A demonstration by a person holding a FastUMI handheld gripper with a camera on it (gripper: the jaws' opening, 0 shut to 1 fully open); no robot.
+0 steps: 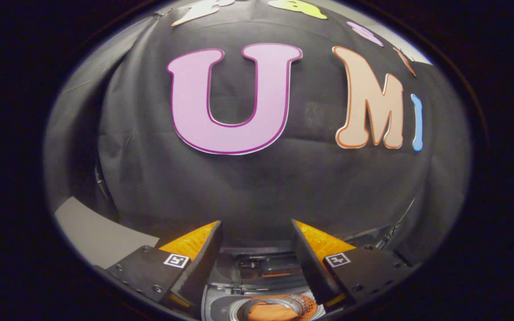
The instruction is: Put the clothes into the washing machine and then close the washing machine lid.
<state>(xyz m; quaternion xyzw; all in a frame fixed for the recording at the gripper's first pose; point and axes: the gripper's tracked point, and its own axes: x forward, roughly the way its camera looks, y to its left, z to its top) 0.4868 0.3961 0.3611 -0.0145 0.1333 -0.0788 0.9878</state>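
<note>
My gripper is open, its two fingers spread wide with nothing between them, pointing toward the black cloth wall. Below and between the fingers lies the grey top of the washing machine, seen from above. Its round drum opening holds an orange piece of clothing. The raised lid or back panel of the machine shows as a dark band just beyond the opening; which of the two it is I cannot tell.
The black cloth wall stands close ahead. A strip of pale grey surface lies to the left of the left finger. Dark cables or frame parts run beside the right finger.
</note>
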